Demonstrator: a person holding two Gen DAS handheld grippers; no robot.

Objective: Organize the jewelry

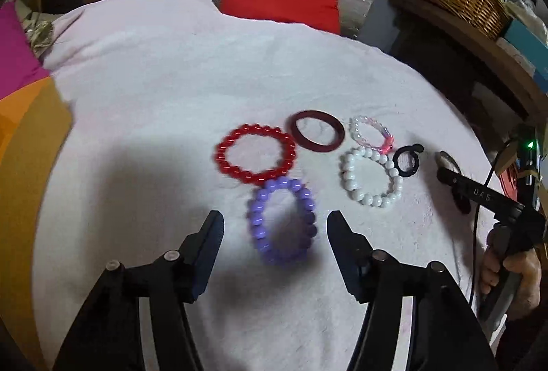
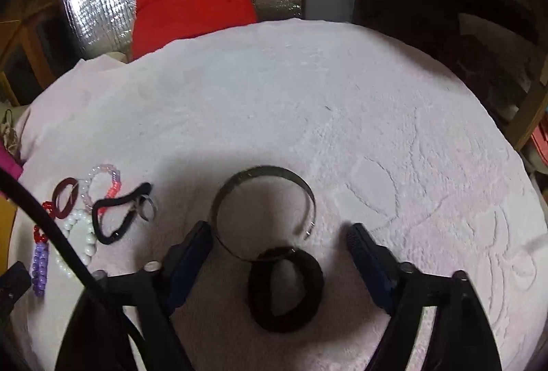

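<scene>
Two hand-held grippers hang spread and empty over the white towel (image 2: 342, 90): the left hand-held gripper (image 1: 275, 227) straddles a purple bead bracelet (image 1: 281, 222), long axis running near to far. The right hand-held gripper (image 2: 279, 235) frames a black band (image 2: 286, 290) touching the metal cuff (image 2: 263, 210) just beyond; sorted bracelets lie farther left.

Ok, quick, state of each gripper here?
Left gripper: open, purple bracelet lying between, not gripped.
Right gripper: open, holding nothing.
</scene>
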